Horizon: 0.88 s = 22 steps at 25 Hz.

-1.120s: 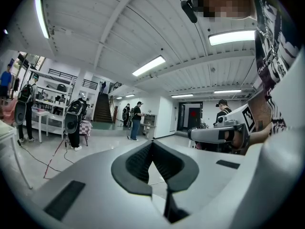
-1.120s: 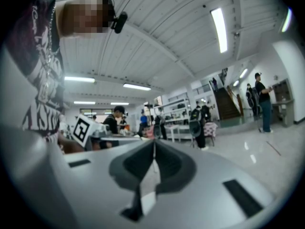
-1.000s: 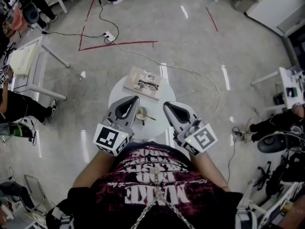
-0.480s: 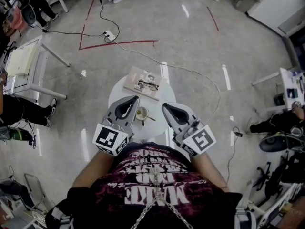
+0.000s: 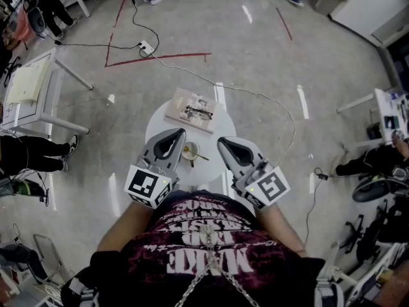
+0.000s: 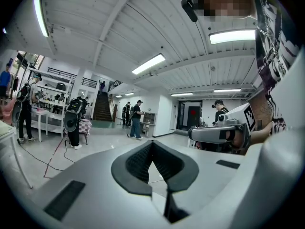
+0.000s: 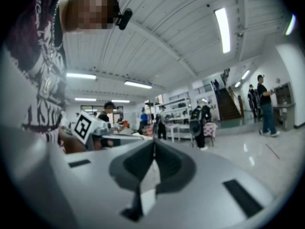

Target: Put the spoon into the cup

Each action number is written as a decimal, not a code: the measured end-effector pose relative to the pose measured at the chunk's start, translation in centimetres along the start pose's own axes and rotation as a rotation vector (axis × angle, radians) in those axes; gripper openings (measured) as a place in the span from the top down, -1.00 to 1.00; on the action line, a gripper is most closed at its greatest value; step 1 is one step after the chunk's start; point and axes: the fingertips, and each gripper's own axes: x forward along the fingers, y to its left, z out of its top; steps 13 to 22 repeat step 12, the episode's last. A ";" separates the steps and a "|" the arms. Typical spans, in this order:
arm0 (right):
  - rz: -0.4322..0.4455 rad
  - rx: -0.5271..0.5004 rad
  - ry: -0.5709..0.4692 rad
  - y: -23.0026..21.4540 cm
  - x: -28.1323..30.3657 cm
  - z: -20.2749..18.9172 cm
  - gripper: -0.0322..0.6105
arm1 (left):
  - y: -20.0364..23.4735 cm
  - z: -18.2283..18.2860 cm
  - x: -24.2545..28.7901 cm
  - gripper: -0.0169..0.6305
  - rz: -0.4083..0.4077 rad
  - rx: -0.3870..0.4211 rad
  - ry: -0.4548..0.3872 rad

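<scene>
Closed and empty, the left gripper (image 5: 181, 133) and right gripper (image 5: 222, 141) hover at either side of a small cup (image 5: 190, 151) on a round white table (image 5: 160, 126), each pair of jaws pressed together on nothing. The spoon (image 5: 202, 157) seems to rest in the cup with its thin handle jutting right, too small to be sure. Glasses (image 5: 199, 113) lie on a book (image 5: 181, 104) beyond; the grippers and the person's chest hide the table's near edge

Dark maroon T-shirt (image 5: 211, 248) here, white lettering (image 5: 208, 235) across it, a silver chain (image 5: 211, 279) down its front. Beside the T-shirt, grey black-padded left tongs (image 5: 182, 132) and right tongs (image 5: 220, 141), each with a black-and-white marker cube (image 5: 148, 186).
</scene>
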 end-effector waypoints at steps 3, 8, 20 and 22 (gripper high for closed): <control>0.003 0.002 -0.001 0.3 0.0 0.1 0.79 | -0.1 0.2 0.0 0.86 -0.006 0.001 -0.001; 0.002 0.004 0.003 0.4 0.3 0.1 0.79 | 0.2 0.1 -0.2 0.86 -0.007 -0.002 -0.001; 0.009 -0.003 0.002 0.7 1.1 0.1 0.79 | 1.2 0.2 -0.8 0.86 0.004 -0.003 -0.009; 0.009 -0.003 0.002 0.7 1.1 0.1 0.79 | 1.2 0.2 -0.8 0.86 0.004 -0.003 -0.009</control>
